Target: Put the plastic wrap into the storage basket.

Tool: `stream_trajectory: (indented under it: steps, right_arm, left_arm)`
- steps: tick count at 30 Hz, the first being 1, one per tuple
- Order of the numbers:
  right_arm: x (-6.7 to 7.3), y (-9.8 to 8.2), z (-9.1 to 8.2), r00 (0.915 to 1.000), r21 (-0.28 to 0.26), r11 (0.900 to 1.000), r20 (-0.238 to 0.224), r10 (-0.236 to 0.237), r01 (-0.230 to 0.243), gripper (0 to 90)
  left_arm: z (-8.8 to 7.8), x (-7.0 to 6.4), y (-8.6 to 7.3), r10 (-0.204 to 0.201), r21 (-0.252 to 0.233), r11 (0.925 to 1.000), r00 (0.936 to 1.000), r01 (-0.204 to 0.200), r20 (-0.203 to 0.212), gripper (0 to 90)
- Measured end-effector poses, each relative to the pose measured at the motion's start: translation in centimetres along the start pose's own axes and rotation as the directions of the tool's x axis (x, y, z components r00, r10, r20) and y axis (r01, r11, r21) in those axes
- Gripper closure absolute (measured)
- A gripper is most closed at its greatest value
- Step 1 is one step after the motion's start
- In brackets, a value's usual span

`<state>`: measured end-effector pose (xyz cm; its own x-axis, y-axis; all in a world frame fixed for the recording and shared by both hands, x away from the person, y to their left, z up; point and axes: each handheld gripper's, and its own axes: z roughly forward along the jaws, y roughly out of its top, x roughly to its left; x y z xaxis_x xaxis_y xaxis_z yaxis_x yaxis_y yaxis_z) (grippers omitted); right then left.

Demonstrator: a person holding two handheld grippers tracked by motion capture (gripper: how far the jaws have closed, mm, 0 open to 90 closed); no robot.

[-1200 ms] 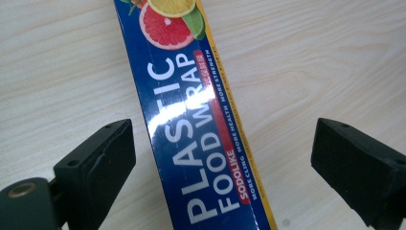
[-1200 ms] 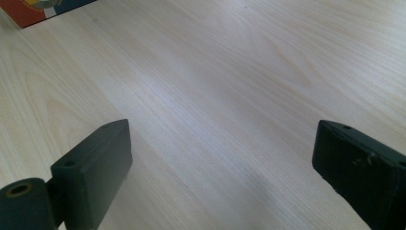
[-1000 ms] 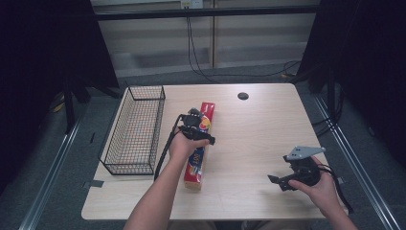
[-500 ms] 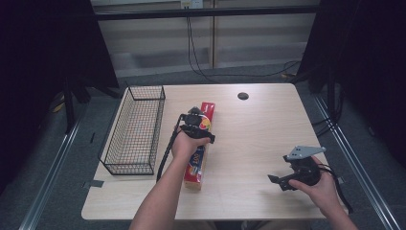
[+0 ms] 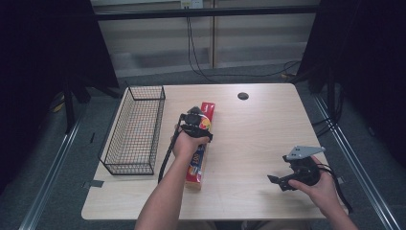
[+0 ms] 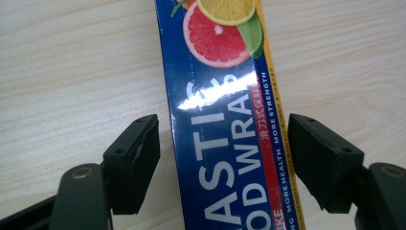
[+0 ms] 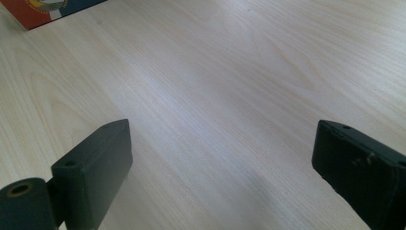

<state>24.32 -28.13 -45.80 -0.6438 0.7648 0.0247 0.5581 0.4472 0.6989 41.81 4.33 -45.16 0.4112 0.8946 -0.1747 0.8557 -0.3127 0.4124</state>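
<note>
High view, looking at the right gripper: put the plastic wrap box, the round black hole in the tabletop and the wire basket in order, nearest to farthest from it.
From the right gripper, near the table's front right:
1. Plastic wrap box, lying lengthwise mid-table, under the left gripper.
2. Round black hole, toward the far edge.
3. Wire basket, along the table's left side.

A light wooden table (image 5: 268, 129) is seen at the frame's centre. A black wire basket (image 5: 135, 129) is set on its left part, a long plastic wrap box (image 5: 200, 158) just right of it.
</note>
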Motion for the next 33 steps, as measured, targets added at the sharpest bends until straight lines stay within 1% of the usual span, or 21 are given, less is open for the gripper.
stream_trajectory:
  steps: [1, 3, 4, 5, 8, 9, 10, 11, 12, 13, 14, 16, 19, 21, 22, 23, 24, 26, 29, 31, 33]
  right_arm:
    - [0.0, 0.0, 0.0, 1.0000, 0.001, 1.000, 0.000, 0.002, -0.002, 6.6]
    - [0.0, 0.0, 0.0, 1.0000, 0.000, 1.000, -0.001, 0.003, -0.003, 6.6]
    - [0.0, 0.0, -0.1, 1.0000, -0.002, 1.000, -0.001, 0.004, -0.004, 6.6]
    - [0.0, 0.0, 0.0, 1.0000, -0.007, 1.000, -0.003, -0.002, 0.002, 6.6]
    - [0.1, 0.0, -0.1, 1.0000, 0.001, 1.000, -0.001, 0.006, -0.006, 6.6]
    - [0.1, 0.0, 0.0, 1.0000, -0.002, 1.000, -0.004, 0.002, -0.002, 6.6]
    - [0.1, 0.0, -0.1, 1.0000, 0.000, 1.000, -0.003, 0.006, -0.006, 6.7]
    - [0.1, 0.0, 0.0, 1.0000, -0.004, 1.000, -0.004, 0.003, -0.003, 6.7]
    - [0.1, 0.0, 0.0, 1.0000, -0.004, 1.000, -0.004, 0.003, -0.003, 6.7]
    - [0.0, 0.0, -0.1, 1.0000, -0.005, 1.000, -0.003, 0.002, -0.002, 6.7]
    - [0.0, 0.0, -0.1, 1.0000, -0.008, 1.000, -0.004, -0.003, 0.003, 6.7]
    - [0.0, 0.0, -0.1, 1.0000, -0.011, 1.000, -0.002, 0.000, 0.000, 6.7]
    - [0.0, 0.0, -0.1, 1.0000, -0.016, 1.000, -0.005, -0.005, 0.005, 6.6]
    - [0.0, 0.0, -0.1, 1.0000, -0.015, 1.000, -0.005, -0.005, 0.004, 6.7]
    - [0.0, 0.0, -0.1, 1.0000, -0.017, 1.000, -0.006, -0.005, 0.005, 6.6]
    - [0.0, 0.0, -0.1, 1.0000, -0.017, 1.000, -0.006, -0.005, 0.005, 6.6]
    - [-0.1, 0.0, -0.2, 1.0000, -0.022, 1.000, -0.009, -0.001, 0.000, 6.6]
    - [-0.1, 0.1, -0.2, 1.0000, -0.023, 1.000, -0.004, 0.005, -0.005, 6.5]
    - [-0.2, 0.1, -0.3, 1.0000, -0.034, 0.999, -0.001, 0.002, -0.002, 6.4]
    - [-0.2, 0.1, -0.3, 1.0000, -0.034, 0.999, -0.002, 0.001, -0.001, 6.4]
    - [-0.2, 0.0, -0.3, 1.0000, -0.034, 0.999, -0.002, -0.001, 0.001, 6.4]
  left_arm:
    - [0.2, 0.0, 0.0, 0.005, 0.009, 0.9999, 1.0000, -0.005, 0.001, 30.1]
    - [0.3, -0.2, 0.1, 0.001, 0.018, 0.9998, 1.0000, -0.001, 0.002, 32.1]
    - [0.3, -0.4, 0.1, 0.005, 0.014, 0.9999, 1.0000, -0.005, -0.005, 35.0]
    - [0.3, -0.5, 0.2, 0.009, 0.025, 0.9997, 0.9998, -0.008, -0.017, 35.3]
    - [0.3, -0.6, 0.4, 0.002, 0.039, 0.9993, 0.9997, -0.001, -0.022, 36.5]
    - [0.3, -0.7, 0.5, -0.025, 0.053, 0.9983, 0.9992, 0.026, -0.032, 37.1]
    - [0.3, -0.8, 0.6, -0.039, 0.058, 0.9975, 0.9985, 0.041, -0.040, 37.4]
    - [0.4, -0.9, 0.6, -0.051, 0.059, 0.9968, 0.9978, 0.054, -0.043, 37.7]
    - [0.4, -0.9, 0.6, -0.051, 0.059, 0.9968, 0.9978, 0.054, -0.043, 38.1]
    - [0.3, -0.8, 0.6, -0.052, 0.071, 0.9959, 0.9977, 0.055, -0.044, 38.4]
    - [0.3, -1.0, 0.6, -0.077, 0.072, 0.9942, 0.9958, 0.080, -0.049, 39.0]
    - [0.2, -1.1, 0.7, -0.077, 0.076, 0.9938, 0.9951, 0.082, -0.062, 40.1]
    - [0.1, -1.2, 0.8, -0.072, 0.102, 0.9917, 0.9952, 0.079, -0.066, 41.8]
    - [0.1, -1.2, 0.8, -0.071, 0.108, 0.9910, 0.9952, 0.078, -0.066, 42.4]
    - [0.0, -1.3, 0.9, -0.062, 0.130, 0.9890, 0.9952, 0.072, -0.076, 42.7]
    - [0.0, -1.3, 0.9, -0.062, 0.130, 0.9890, 0.9952, 0.072, -0.076, 42.8]
    - [-0.1, -1.2, 0.8, -0.054, 0.136, 0.9886, 0.9948, 0.065, -0.086, 43.0]
    - [-0.2, -1.2, 0.9, -0.053, 0.144, 0.9875, 0.9949, 0.065, -0.087, 43.1]
    - [-0.4, -1.1, 0.8, -0.067, 0.169, 0.9825, 0.9951, 0.078, -0.073, 43.4]
    - [-0.5, -1.0, 0.8, -0.060, 0.172, 0.9824, 0.9951, 0.073, -0.078, 43.5]
    - [-0.9, -0.9, 0.8, -0.073, 0.181, 0.9798, 0.9945, 0.085, -0.076, 43.8]
